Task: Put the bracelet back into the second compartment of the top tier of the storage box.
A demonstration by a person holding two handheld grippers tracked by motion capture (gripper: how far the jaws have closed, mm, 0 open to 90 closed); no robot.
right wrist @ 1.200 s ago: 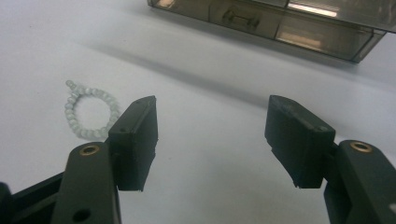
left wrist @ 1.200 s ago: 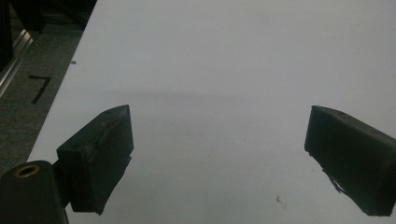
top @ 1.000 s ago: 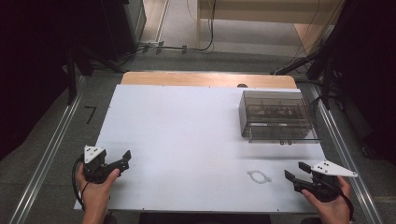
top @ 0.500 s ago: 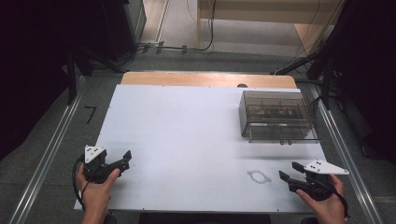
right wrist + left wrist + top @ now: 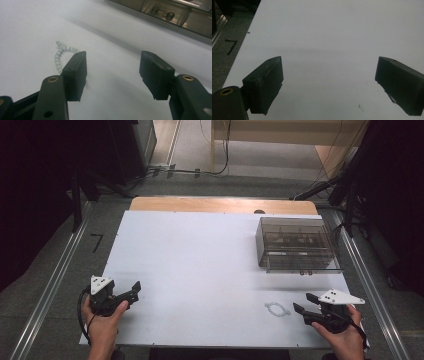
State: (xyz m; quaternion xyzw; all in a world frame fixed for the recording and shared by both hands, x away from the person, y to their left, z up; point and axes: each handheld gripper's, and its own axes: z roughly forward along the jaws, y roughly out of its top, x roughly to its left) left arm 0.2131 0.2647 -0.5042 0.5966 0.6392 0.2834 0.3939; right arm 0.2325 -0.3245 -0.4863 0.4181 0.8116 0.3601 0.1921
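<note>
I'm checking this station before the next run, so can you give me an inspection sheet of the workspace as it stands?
Surface: white table top, bare over most of its area; a wooden strip runs along its far edge.
Job's things: pale bead bracelet lies flat near the front right; a smoky clear drawer box stands at the far right, closed.
Clutter: nothing seen.
Grippers: left gripper open, nothing between its jaws, at the front left. Right gripper open, jaws just been closing, aimed at the bracelet, which lies beside one jaw, not between them.
Cables: one trails from the left gripper; others lie on the floor beyond the table.
Surroundings: grey carpet, metal rails either side, dark stands.
</note>
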